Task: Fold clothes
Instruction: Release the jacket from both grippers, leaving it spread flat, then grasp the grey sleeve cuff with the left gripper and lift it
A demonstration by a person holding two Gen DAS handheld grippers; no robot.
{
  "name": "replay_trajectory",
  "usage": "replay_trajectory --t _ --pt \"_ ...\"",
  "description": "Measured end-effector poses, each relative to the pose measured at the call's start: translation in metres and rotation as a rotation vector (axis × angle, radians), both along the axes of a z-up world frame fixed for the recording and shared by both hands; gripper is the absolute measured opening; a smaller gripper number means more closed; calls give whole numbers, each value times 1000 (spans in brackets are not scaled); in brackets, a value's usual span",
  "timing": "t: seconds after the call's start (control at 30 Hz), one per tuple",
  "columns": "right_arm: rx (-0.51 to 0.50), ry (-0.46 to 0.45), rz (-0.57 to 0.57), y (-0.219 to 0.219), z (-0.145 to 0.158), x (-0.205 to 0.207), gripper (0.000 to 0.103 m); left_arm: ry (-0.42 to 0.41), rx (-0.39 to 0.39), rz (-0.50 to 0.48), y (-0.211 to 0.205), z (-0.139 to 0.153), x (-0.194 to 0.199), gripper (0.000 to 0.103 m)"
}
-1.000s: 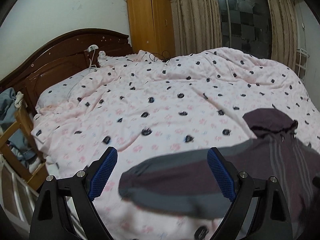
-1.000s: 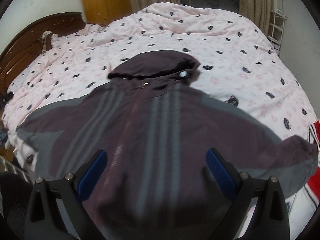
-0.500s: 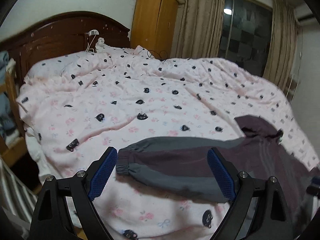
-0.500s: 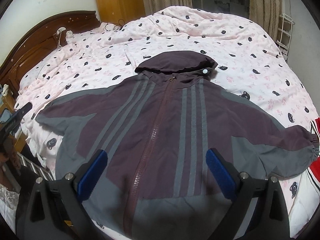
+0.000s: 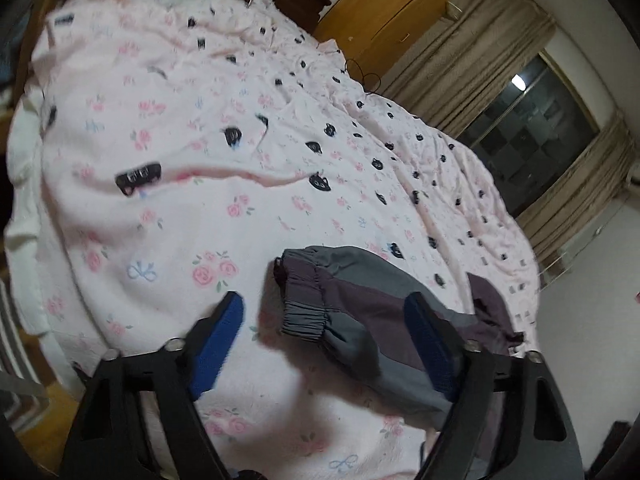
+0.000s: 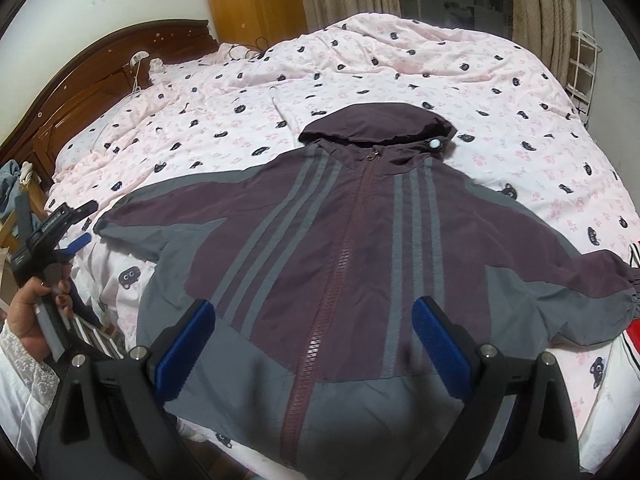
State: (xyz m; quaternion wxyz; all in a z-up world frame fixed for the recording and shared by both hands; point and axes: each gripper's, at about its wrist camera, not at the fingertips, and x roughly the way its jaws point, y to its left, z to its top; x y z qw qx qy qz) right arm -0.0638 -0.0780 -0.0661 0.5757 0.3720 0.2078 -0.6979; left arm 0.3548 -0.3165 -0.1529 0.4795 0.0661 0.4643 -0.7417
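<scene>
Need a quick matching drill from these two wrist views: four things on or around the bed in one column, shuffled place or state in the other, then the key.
Things
1. hood
2. zipper
3. sleeve cuff
4. wardrobe

Place or state
A. closed, down the jacket's front
B. between the closing pads of the left gripper, not yet pinched
C. against the wall beyond the bed
D. flat on the duvet, at the jacket's far end

Pairs: 1-D, 2-A, 3-B, 4-C

left tool (image 5: 324,334) closing | sleeve cuff (image 5: 304,300) between jaws, untouched | on duvet (image 5: 160,208)
</scene>
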Motion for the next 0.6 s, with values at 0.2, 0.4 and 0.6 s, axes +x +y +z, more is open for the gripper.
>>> replay_trajectory --t 0.2,0.4,0.6 --pt "3 12 30 1 -1 12 100 138 60 5 -6 -12 8 65" --pt "-5 5 24 5 3 11 100 260 134 -26 -7 -23 6 64" --pt "-7 6 25 8 3 12 100 320 181 -14 -4 -29 9 54"
